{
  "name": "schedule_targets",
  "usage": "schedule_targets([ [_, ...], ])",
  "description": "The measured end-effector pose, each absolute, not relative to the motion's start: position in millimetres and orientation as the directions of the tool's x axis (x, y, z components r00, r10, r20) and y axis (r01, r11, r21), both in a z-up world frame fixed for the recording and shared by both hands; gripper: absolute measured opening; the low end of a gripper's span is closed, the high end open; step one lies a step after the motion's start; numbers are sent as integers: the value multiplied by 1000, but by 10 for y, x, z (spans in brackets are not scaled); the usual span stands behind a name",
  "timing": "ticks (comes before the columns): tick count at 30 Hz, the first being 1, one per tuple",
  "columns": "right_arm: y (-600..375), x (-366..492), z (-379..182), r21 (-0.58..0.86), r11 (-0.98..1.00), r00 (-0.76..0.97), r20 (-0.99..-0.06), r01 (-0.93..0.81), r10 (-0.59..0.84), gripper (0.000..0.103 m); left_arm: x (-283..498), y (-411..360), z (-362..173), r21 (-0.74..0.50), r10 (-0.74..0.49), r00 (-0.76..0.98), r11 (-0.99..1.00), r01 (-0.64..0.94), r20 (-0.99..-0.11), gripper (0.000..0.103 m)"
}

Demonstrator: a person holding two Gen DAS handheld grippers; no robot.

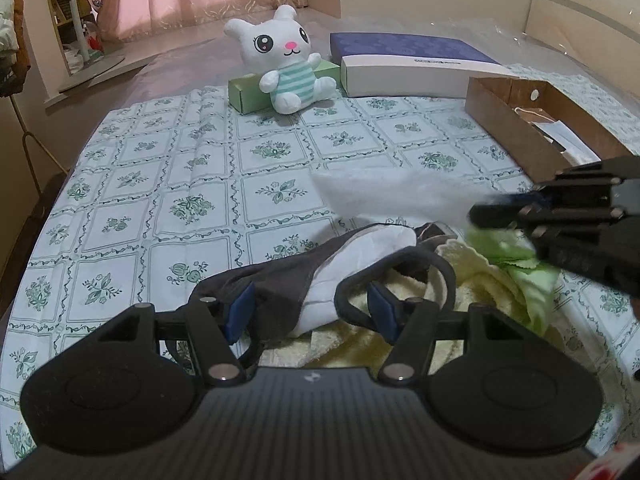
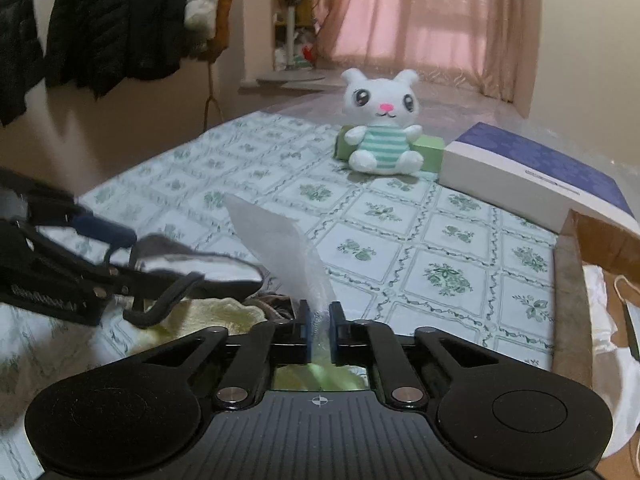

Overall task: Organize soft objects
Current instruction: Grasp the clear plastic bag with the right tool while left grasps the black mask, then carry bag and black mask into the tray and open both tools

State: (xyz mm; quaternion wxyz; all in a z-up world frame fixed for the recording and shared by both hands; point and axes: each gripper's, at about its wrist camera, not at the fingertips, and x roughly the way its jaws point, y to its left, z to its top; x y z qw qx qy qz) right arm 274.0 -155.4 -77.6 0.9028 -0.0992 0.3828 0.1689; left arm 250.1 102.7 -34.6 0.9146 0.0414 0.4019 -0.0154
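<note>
A pile of soft things lies on the patterned cloth: a dark grey and white garment (image 1: 320,276), a cream towel (image 1: 460,280) and a green cloth (image 1: 516,256). My left gripper (image 1: 310,308) is open, its jaws on either side of the garment. My right gripper (image 2: 320,330) is shut on a thin white sheet (image 2: 280,248) that stands up from its pads; the sheet also shows blurred in the left wrist view (image 1: 392,192), with the right gripper (image 1: 492,212) coming in from the right. The left gripper (image 2: 116,248) shows at left in the right wrist view.
A white plush bunny (image 1: 286,60) leans on a green box (image 1: 248,92) at the far side. A blue and white box (image 1: 412,64) lies beside it. An open cardboard box (image 1: 520,120) holding white items sits at right. Coats (image 2: 100,20) hang at left.
</note>
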Motion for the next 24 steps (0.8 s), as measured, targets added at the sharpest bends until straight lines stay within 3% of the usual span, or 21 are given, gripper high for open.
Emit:
schedule_targets([
  [10, -2085, 2587, -296, 61, 976, 762, -616, -209, 202, 5, 2630, 1091, -453, 64, 14, 659, 997, 52, -752, 58],
  [19, -2510, 2413, -39, 152, 985, 784, -601, -80, 156, 5, 2591, 1174, -484, 34, 12, 652, 999, 21, -758, 18],
  [24, -2557, 2294, 2, 167, 984, 783, -604, -63, 152, 5, 2472, 1355, -304, -1, 18, 678, 1000, -28, -735, 13],
])
